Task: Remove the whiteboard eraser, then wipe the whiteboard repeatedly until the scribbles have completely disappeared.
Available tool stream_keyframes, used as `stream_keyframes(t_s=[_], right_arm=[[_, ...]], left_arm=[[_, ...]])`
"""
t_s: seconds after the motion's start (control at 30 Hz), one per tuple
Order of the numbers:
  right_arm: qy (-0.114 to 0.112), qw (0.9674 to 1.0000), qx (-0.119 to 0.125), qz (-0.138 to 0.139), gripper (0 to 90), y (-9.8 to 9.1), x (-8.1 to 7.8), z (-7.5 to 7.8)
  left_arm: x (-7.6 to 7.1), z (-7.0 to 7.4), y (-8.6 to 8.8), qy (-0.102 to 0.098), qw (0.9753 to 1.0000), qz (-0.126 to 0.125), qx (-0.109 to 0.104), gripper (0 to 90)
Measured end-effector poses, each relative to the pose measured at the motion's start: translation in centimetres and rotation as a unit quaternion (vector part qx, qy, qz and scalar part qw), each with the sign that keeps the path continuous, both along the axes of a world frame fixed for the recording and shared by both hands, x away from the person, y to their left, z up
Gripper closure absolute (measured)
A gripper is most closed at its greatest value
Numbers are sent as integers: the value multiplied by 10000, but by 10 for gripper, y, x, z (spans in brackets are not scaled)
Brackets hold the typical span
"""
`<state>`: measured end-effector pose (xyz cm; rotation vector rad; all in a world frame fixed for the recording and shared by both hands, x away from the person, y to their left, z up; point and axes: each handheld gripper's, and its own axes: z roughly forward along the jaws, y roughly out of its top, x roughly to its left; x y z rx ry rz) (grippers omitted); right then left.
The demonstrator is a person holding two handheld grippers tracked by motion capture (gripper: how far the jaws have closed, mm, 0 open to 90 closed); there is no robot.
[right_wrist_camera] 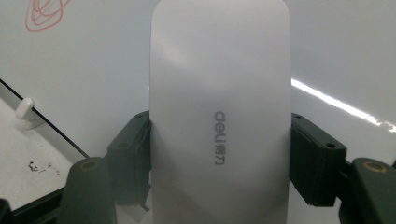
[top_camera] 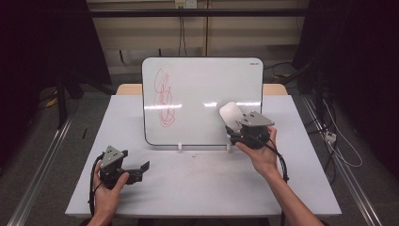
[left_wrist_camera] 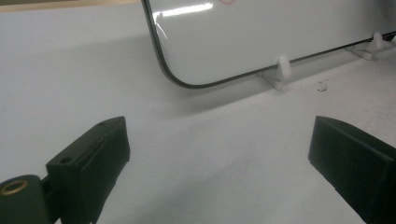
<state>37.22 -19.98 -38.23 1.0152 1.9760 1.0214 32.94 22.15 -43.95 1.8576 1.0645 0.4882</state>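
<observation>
A whiteboard (top_camera: 202,101) stands tilted on small white feet at the middle of the table, with red scribbles (top_camera: 163,98) on its left part. My right gripper (top_camera: 231,123) is shut on a white eraser (top_camera: 231,113), held up in front of the board's right lower part. In the right gripper view the eraser (right_wrist_camera: 219,116) sits between both black pads (right_wrist_camera: 130,158), its grey printed brand mark facing me, and the red scribbles (right_wrist_camera: 44,11) show at the top left. My left gripper (top_camera: 141,169) rests on the table at the front left, open, nothing between its jaws.
The white table (top_camera: 202,183) has free surface in front of the board. The left gripper view shows the whiteboard's lower corner (left_wrist_camera: 173,77) and a white foot (left_wrist_camera: 282,67). A few dark specks (left_wrist_camera: 321,86) lie near the foot. Cables trail on the floor at right.
</observation>
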Motion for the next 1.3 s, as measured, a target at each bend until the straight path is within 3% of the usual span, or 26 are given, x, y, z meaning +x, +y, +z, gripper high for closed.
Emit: stream_keyframes(t_s=[0.57, 1.07, 1.3], right_arm=[[-178, 9990, -45, 401, 314, 42, 13, 9], [-423, 9949, -353, 849, 314, 95, 34, 23], [-484, 9939, -410, 906, 314, 117, 45, 30]], left_arm=[[2, -2, 2, 56, 10000, -10, -30, 52], [1, 1, 5, -4, 10000, 12, -1, 52], [0, 1, 4, -11, 10000, -8, -5, 52]])
